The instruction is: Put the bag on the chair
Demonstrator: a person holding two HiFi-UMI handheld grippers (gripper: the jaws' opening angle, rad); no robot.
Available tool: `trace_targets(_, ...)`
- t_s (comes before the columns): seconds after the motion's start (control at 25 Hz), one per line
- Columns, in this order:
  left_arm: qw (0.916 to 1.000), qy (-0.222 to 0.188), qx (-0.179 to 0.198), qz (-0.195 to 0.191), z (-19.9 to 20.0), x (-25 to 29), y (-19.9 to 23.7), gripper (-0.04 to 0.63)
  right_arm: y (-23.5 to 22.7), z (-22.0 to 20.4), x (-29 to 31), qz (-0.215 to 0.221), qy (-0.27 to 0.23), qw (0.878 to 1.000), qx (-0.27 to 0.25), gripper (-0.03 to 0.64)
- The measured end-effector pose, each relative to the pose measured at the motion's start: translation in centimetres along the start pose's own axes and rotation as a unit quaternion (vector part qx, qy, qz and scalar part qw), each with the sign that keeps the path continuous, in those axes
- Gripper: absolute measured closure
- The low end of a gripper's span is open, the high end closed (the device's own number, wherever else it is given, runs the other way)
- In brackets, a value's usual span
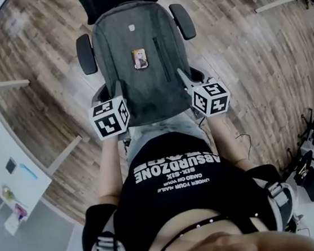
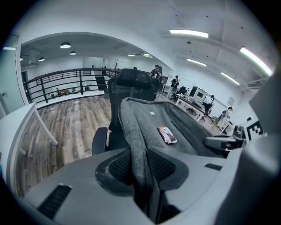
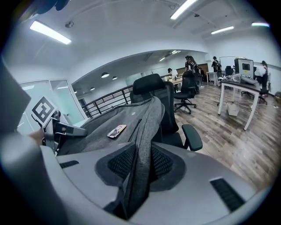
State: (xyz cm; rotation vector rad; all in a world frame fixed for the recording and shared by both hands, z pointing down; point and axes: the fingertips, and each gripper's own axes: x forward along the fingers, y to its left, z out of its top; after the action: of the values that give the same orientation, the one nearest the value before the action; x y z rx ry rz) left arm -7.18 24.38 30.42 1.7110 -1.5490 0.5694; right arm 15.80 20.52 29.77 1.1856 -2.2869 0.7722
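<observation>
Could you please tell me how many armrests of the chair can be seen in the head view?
2. One armrest shows at the picture-left side of the bag, the other armrest at its picture-right side. None seems hidden.

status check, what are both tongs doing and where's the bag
Left tongs shut on bag, right tongs too. Bag flat over chair, between armrests. Nothing seen blocking.
</observation>
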Motion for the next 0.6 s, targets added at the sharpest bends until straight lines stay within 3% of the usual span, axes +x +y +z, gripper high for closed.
trace_targets(0.6,0.9967,0.03,-0.054,0.054,3.8,8.1,-0.4,0.492,-6.9,3.8,8.7,0.048,0.044,0.998,0.003,0.522)
